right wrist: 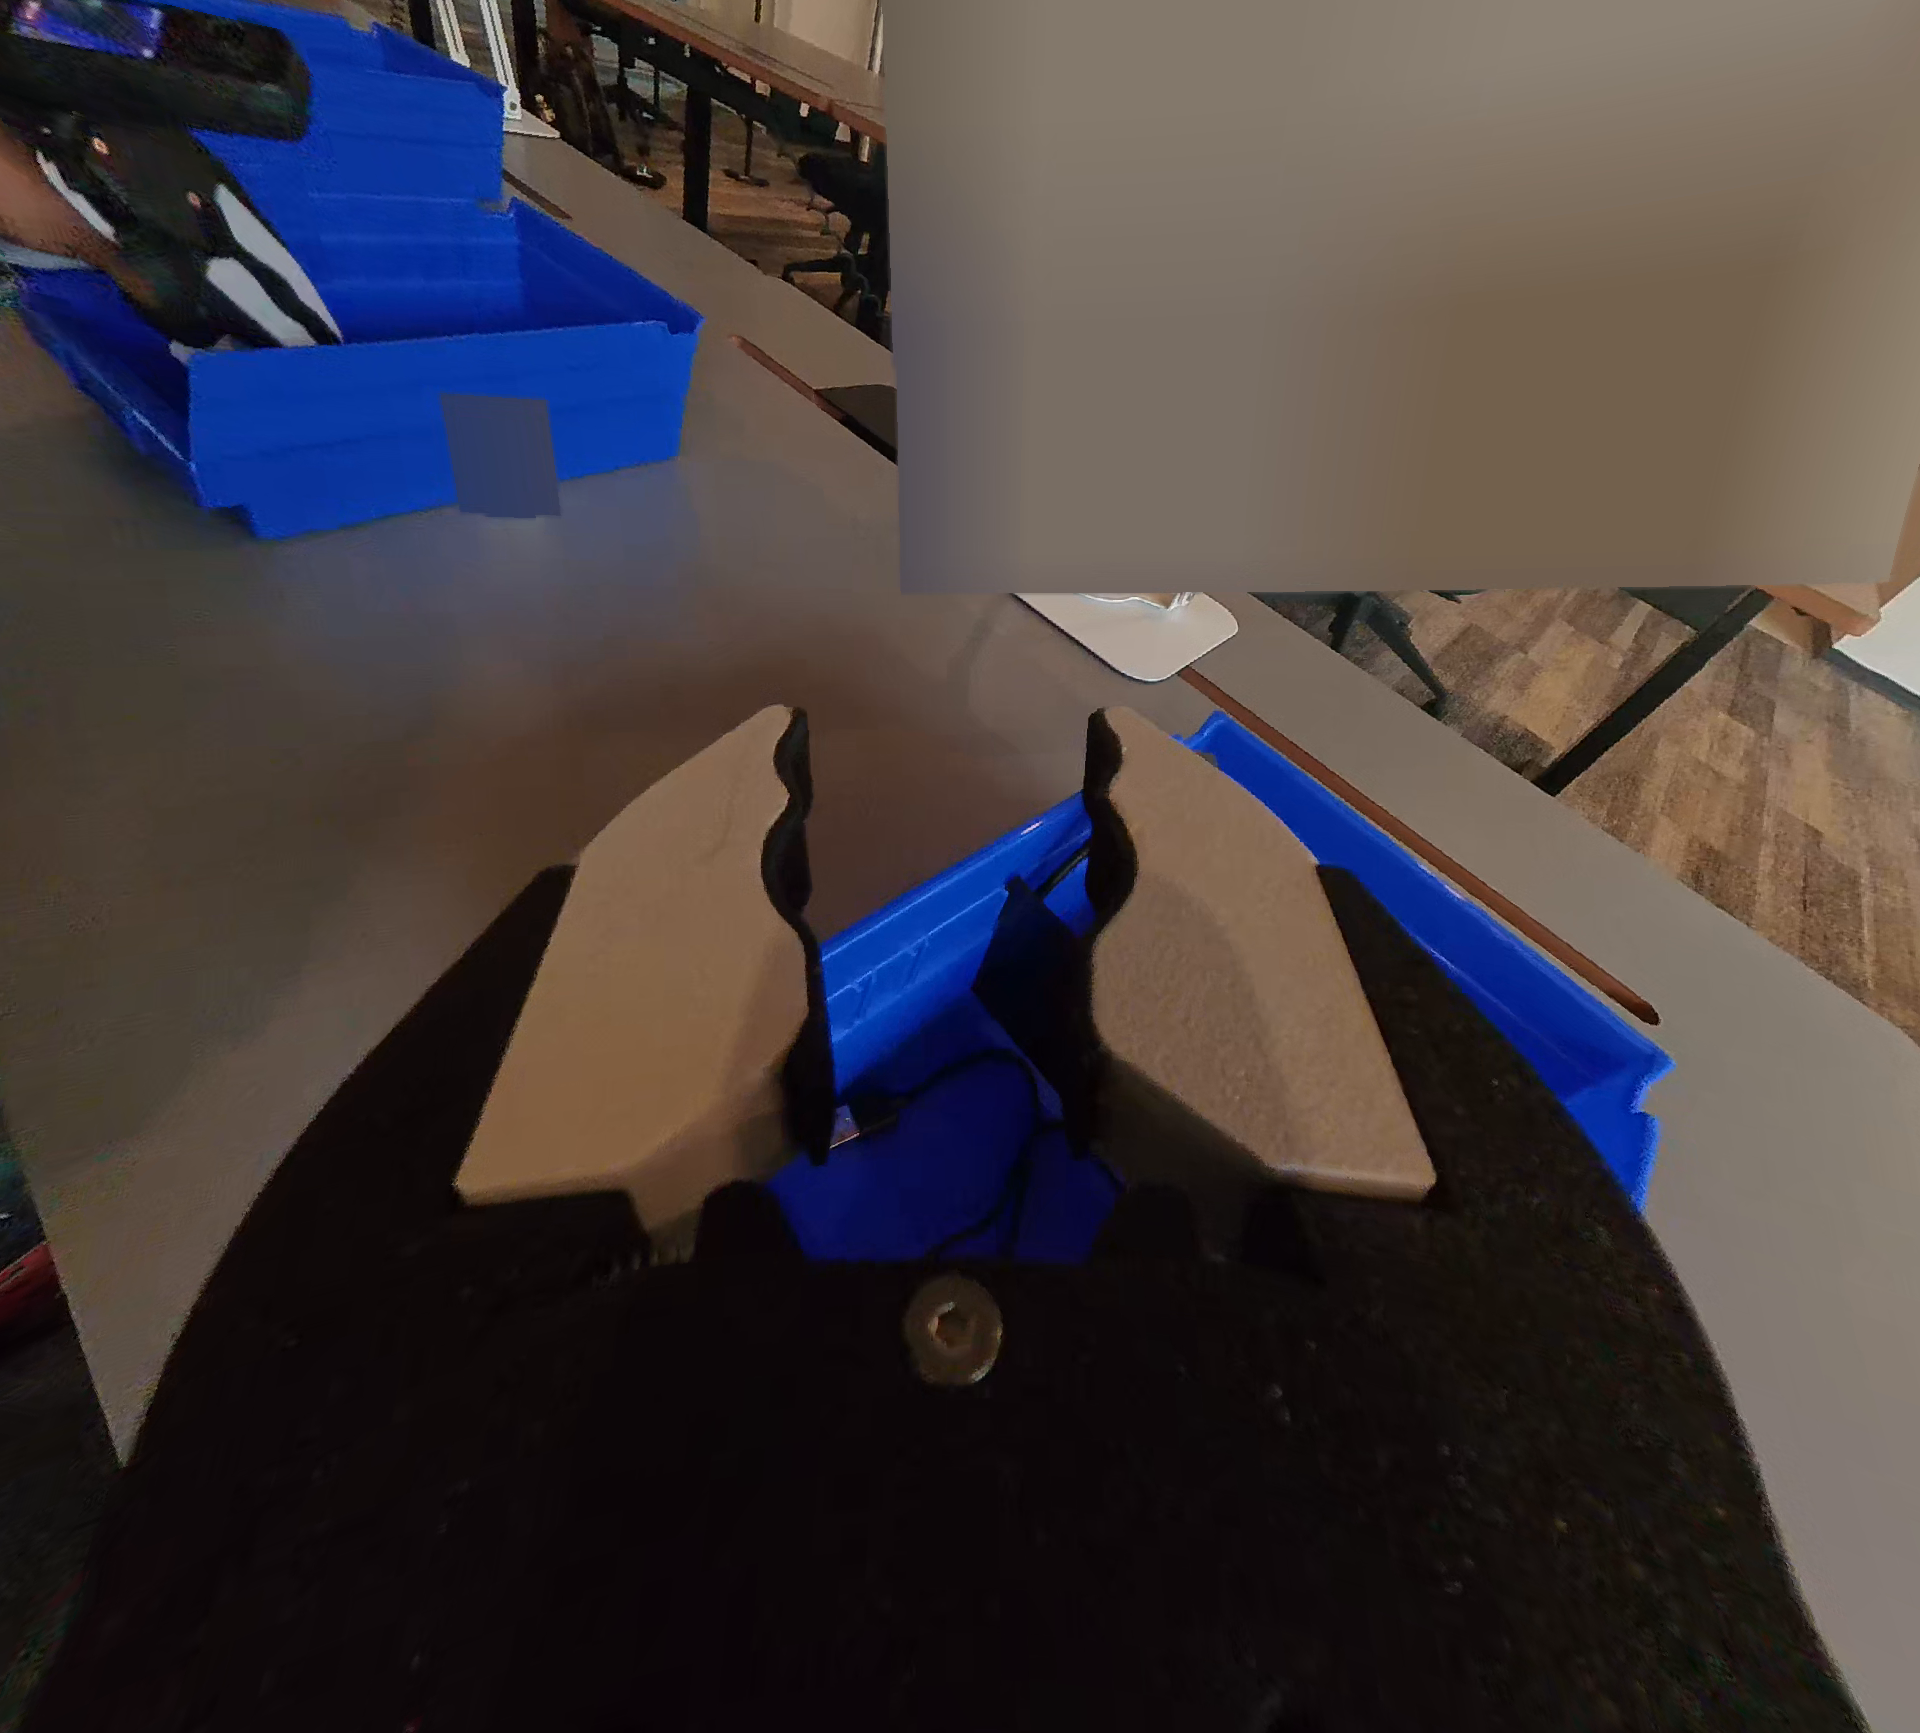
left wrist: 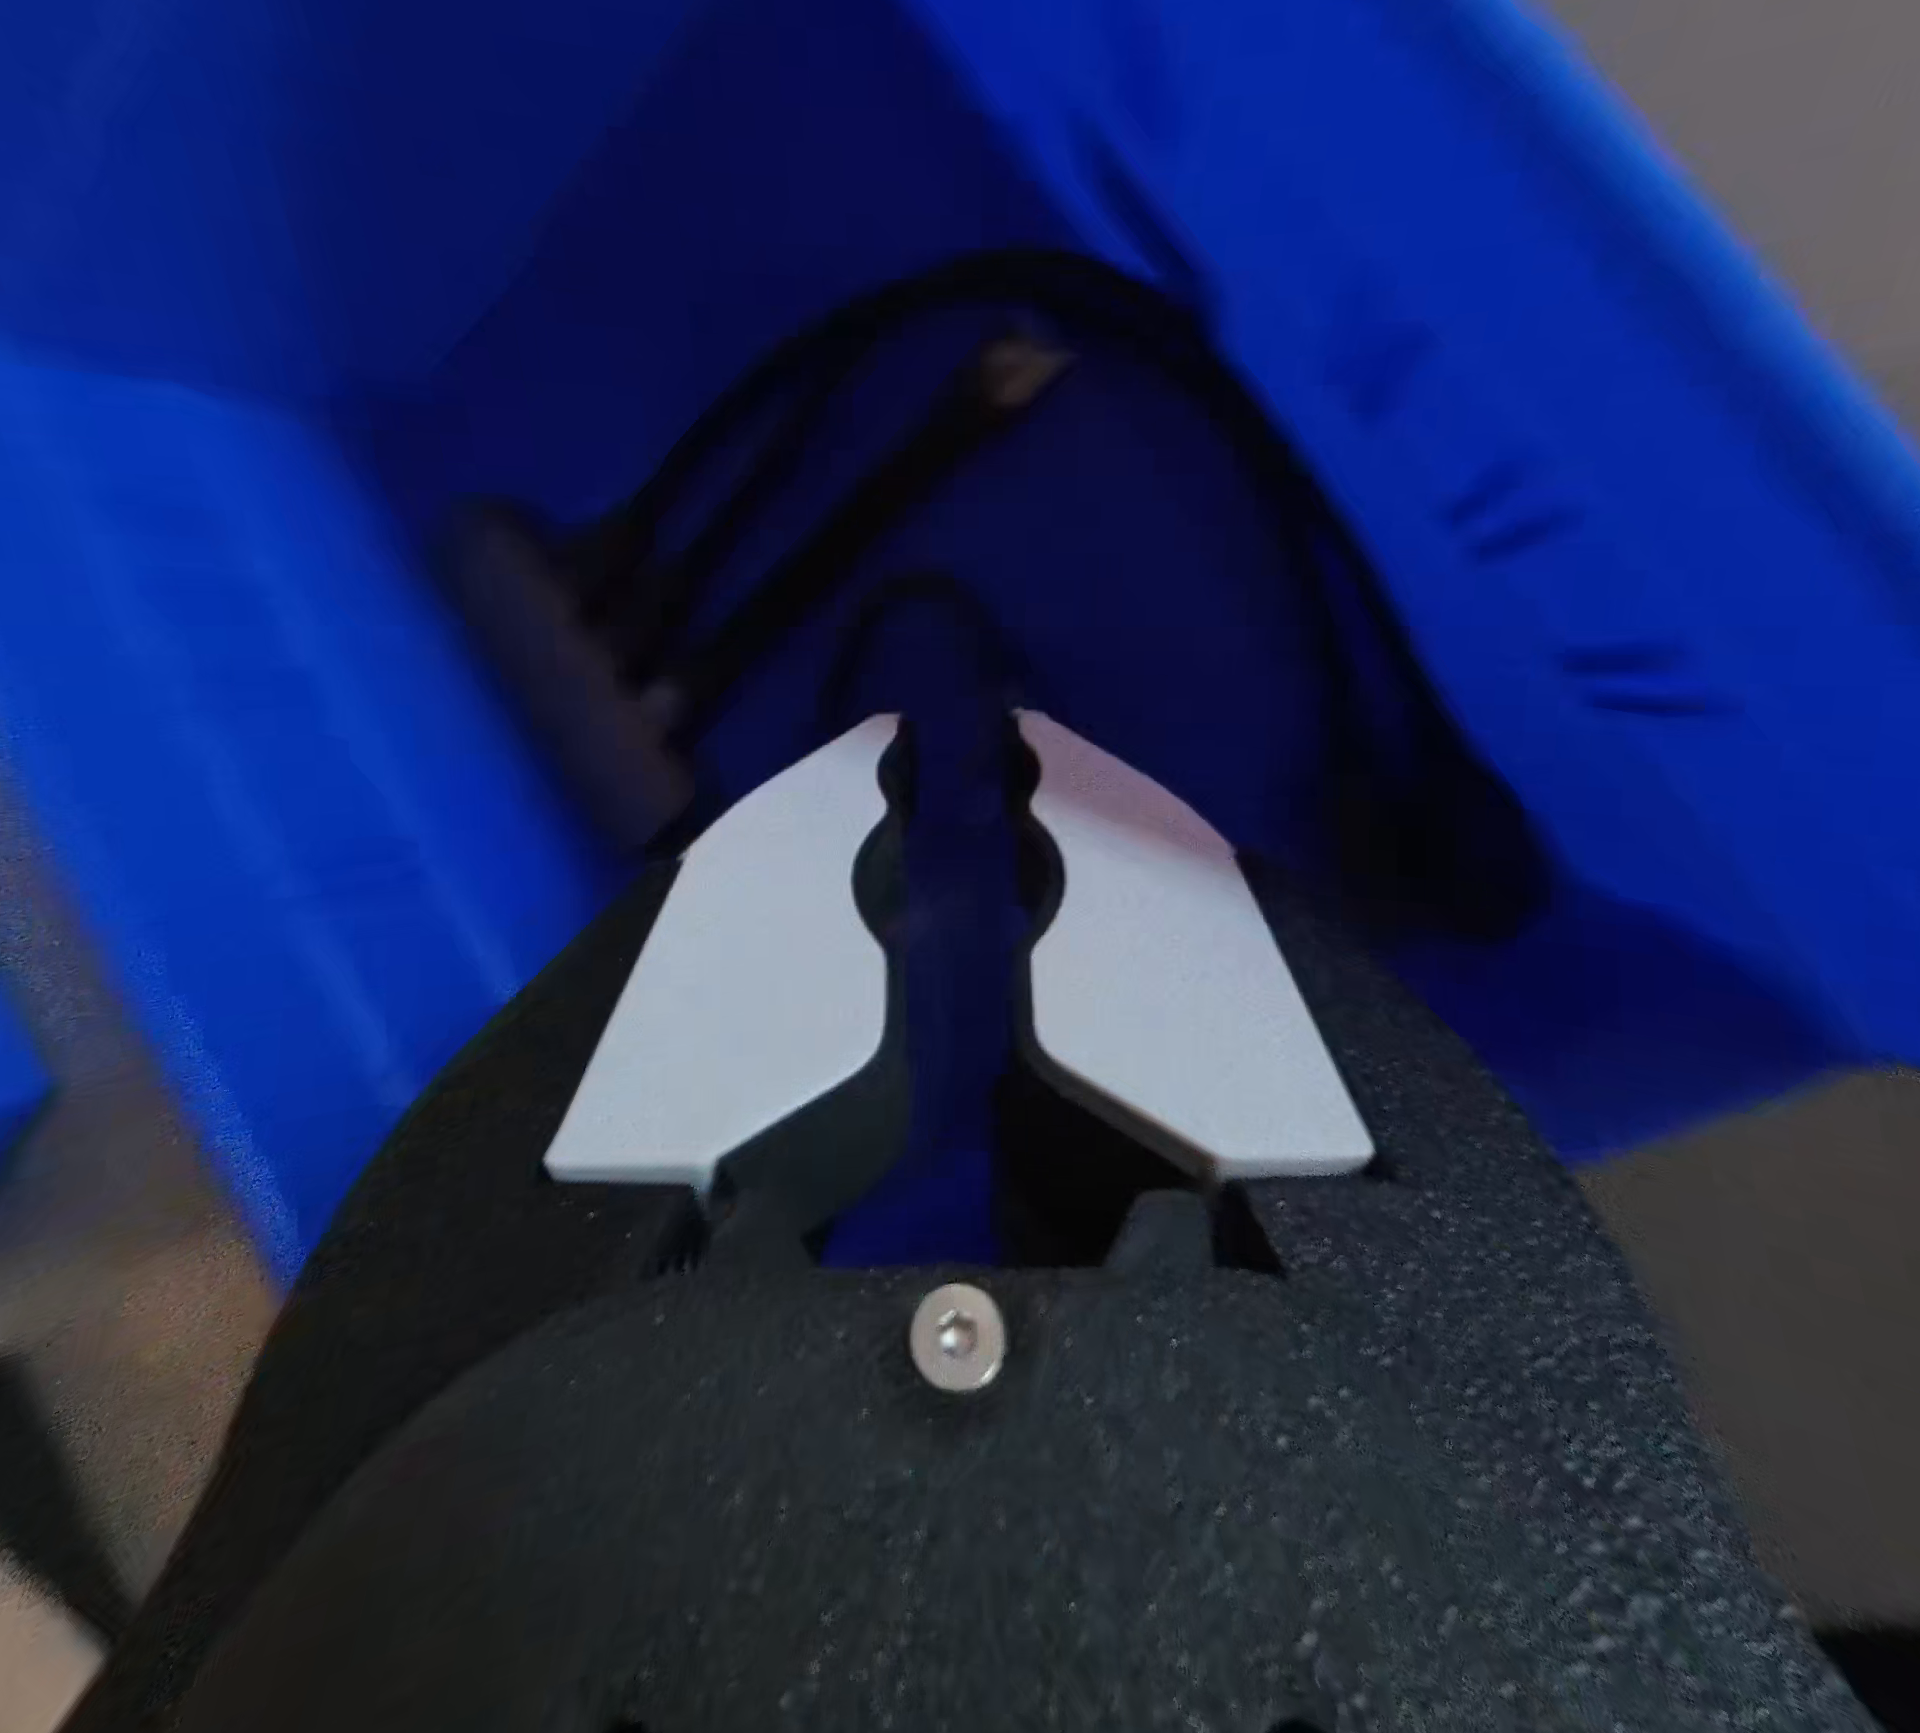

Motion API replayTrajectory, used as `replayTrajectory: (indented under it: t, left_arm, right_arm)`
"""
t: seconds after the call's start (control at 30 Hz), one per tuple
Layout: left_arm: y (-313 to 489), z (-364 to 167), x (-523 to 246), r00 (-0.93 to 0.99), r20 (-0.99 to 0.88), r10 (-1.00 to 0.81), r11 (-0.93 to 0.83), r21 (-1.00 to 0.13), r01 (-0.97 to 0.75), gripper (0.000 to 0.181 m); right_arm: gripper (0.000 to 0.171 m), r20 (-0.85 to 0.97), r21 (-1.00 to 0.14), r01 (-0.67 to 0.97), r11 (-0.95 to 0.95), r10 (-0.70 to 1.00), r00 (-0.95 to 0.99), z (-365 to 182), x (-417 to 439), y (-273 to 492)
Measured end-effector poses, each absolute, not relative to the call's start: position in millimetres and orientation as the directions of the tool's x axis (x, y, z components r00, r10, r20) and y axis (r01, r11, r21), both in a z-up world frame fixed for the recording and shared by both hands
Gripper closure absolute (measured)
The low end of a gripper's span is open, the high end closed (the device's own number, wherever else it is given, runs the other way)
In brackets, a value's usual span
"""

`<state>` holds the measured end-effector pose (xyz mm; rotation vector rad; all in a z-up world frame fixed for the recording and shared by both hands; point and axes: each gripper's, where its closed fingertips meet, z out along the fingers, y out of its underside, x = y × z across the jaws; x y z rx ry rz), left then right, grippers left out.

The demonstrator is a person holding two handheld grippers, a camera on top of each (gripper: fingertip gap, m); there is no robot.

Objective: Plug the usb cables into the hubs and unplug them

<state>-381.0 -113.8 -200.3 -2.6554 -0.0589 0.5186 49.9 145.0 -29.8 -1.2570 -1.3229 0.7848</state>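
In the left wrist view my left gripper reaches down inside a blue bin. Its fingers stand a narrow gap apart. A dark blurred shape sits right at the tips, and I cannot tell whether the pads press on it. Black cables and a dark hub lie in this bin. In the right wrist view my right gripper is open and empty above a second blue bin. That bin holds a black hub, a thin black cable and a USB plug. The left gripper shows at far left, its tips hidden in its bin.
Both bins stand on a grey table. A white flat stand base lies beyond the near bin, by a seam in the table top. More blue bins are stacked at the far left. Desks and chairs stand behind, with wood-pattern floor to the right. The tips of one gripper are about 55 cm away from the tips of the other.
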Motion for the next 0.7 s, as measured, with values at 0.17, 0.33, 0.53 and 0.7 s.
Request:
replayTrajectory:
  t: [0.17,0.33,0.53,0.7]
  left_arm:
    - [-125.0,-174.7,-443.1,0.743,-0.543,0.392,-0.841,-0.539,0.050,0.140]
    - [-123.6,-214.0,-432.3,0.856,-0.412,0.312,-0.876,-0.473,0.092,0.134]
    - [-114.2,-229.4,-422.1,0.884,-0.438,0.165,-0.911,-0.411,-0.033,0.156]
    - [-111.7,-236.2,-409.6,0.912,-0.405,0.066,-0.918,-0.383,-0.104,0.180]
  right_arm:
    - [0.121,0.262,-0.946,0.234,0.224,0.953,0.150,-30.8,48.5,143.0]
    - [0.120,0.295,-0.933,0.262,0.249,0.942,0.157,-31.8,49.9,143.2]
    - [0.120,0.304,-0.934,0.243,0.262,0.940,0.156,-26.0,53.0,140.4]
    - [0.121,0.312,-0.935,0.224,0.275,0.938,0.150,-21.3,52.9,135.3]
